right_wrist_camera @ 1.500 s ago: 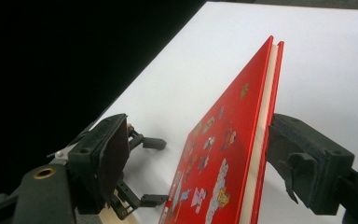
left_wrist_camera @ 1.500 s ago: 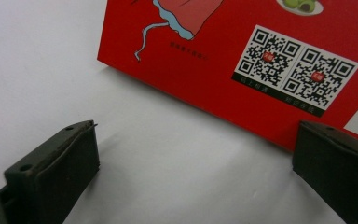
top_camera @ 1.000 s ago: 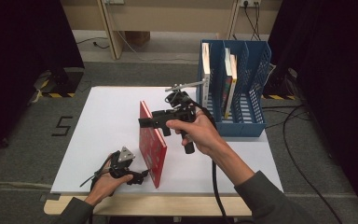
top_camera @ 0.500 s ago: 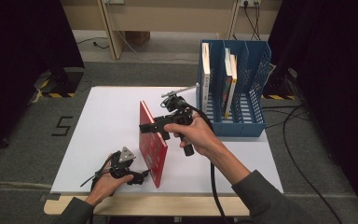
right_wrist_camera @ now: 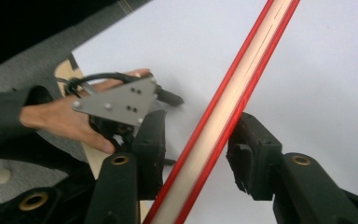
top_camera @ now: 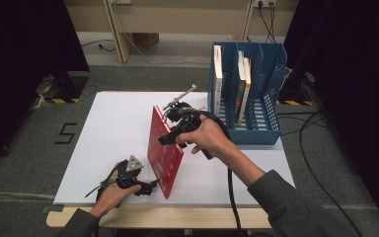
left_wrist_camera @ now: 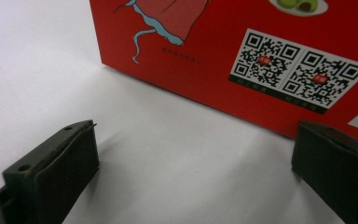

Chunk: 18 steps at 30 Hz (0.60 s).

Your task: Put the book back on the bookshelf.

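A thin red book [top_camera: 164,157] stands on its lower edge on the white table [top_camera: 113,128], leaning slightly. My right gripper [top_camera: 169,136] is over the book's top edge, open, one jaw on each side. In the right gripper view that top edge [right_wrist_camera: 223,116] runs between the jaws, touching the right one, with a gap at the left. My left gripper [top_camera: 147,187] rests on the table by the book's near lower corner. It is open and holds nothing [left_wrist_camera: 191,172]. The red cover [left_wrist_camera: 242,42] with its QR codes stands just beyond the jaws.
A blue file rack [top_camera: 272,129] stands at the table's back right, with upright books [top_camera: 218,79] in its slots. A black cable [top_camera: 231,197] trails from the right gripper over the table's front edge. Bare table lies left of the book.
My right gripper has shifted a little left and nearer along the book's top edge. The book and my left gripper have stayed where they were.
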Available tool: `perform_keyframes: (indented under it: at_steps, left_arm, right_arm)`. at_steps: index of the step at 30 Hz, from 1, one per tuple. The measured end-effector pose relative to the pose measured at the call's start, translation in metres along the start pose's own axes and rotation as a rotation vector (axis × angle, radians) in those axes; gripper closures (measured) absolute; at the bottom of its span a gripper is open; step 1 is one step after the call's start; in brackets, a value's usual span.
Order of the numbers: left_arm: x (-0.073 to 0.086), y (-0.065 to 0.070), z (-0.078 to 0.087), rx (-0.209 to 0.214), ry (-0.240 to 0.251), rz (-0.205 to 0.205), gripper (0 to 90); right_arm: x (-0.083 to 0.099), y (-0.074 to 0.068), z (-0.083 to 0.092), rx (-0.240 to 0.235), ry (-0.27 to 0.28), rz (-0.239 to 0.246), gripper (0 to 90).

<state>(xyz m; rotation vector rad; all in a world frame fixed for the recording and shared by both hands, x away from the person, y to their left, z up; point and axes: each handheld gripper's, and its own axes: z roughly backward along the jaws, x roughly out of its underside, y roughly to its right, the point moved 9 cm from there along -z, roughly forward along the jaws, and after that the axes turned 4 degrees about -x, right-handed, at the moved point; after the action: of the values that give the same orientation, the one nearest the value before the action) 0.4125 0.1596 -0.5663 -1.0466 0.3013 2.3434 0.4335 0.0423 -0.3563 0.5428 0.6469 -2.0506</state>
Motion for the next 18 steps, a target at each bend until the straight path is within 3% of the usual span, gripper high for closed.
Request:
perform_keyframes:
  at_steps: [3, 4, 6, 7, 8, 10, 12, 14, 18]
  left_arm:
    - [-0.001, -0.002, 0.002, 0.023, 0.009, 0.012, 0.4]
    - [-0.002, -0.007, 0.004, 0.005, 0.024, 0.025, 4.3]
    - [-0.006, -0.018, 0.008, -0.046, 0.064, 0.069, 23.6]
    - [-0.007, -0.027, 0.011, -0.066, 0.077, 0.117, 20.0]
    - [-0.007, -0.034, 0.013, -0.076, 0.087, 0.152, 9.6]
    - [-0.006, -0.044, 0.015, -0.090, 0.090, 0.213, 18.5]
    - [-0.003, -0.053, 0.014, -0.103, 0.080, 0.252, 15.0]
    - [0.000, -0.058, 0.015, -0.119, 0.073, 0.262, 14.4]
    - [0.002, -0.057, 0.015, -0.130, 0.061, 0.242, 14.6]
  right_arm:
    - [0.003, 0.006, 0.003, 0.040, -0.027, 0.022, 60.3]
    - [0.004, 0.008, 0.005, 0.057, -0.034, 0.026, 61.3]
    - [0.005, 0.014, 0.008, 0.086, -0.034, 0.023, 67.8]
    - [0.006, 0.017, 0.009, 0.101, -0.029, 0.027, 68.5]
    - [0.007, 0.018, 0.010, 0.070, -0.014, 0.006, 70.3]
    - [0.008, 0.016, 0.013, 0.060, -0.008, 0.009, 70.6]
    - [0.009, 0.015, 0.015, 0.067, -0.002, 0.020, 70.5]
    - [0.010, 0.014, 0.017, 0.067, 0.001, 0.031, 70.6]
    - [0.014, 0.013, 0.025, 0.071, 0.006, 0.042, 70.6]
